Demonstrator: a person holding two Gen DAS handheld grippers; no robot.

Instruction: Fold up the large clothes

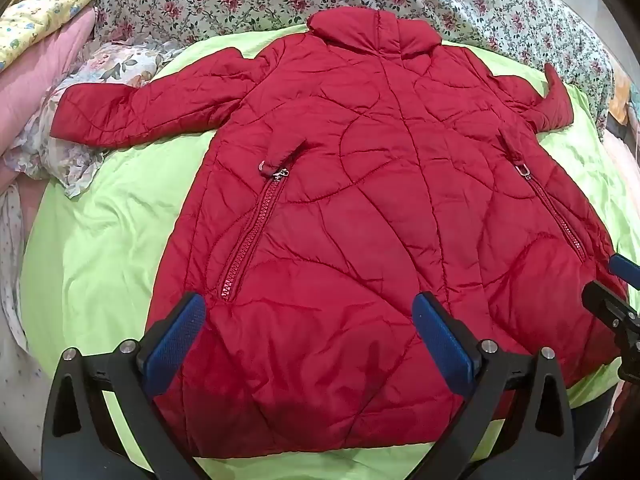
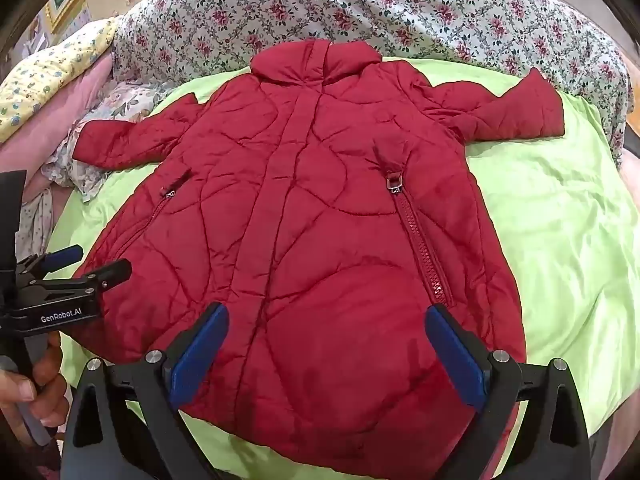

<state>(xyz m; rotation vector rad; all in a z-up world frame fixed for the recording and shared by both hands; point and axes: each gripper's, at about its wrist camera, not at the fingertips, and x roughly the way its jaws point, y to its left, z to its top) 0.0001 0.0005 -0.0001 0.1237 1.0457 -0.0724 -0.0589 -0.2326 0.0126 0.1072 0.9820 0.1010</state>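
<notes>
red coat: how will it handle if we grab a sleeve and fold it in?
The coat looks quilted and puffy, so it probably bends in soft rolls and springs back some. Its shiny shell may slide on the green sheet. It looks bulky rather than heavy.

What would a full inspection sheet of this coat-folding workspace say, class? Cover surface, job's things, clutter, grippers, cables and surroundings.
Surface: green sheet, wrinkled, spread over a bed.
Job's things: red quilted coat lying flat and unfolded, collar far, hem near, both sleeves spread out, two zipped pockets.
Clutter: crumpled floral cloth under the left sleeve's cuff.
Grippers: left gripper and right gripper both open, above the hem, holding nothing.
Cables: nothing seen.
Surroundings: rose-print bedding beyond the collar; yellow patterned pillow and pink fabric at far left.
</notes>
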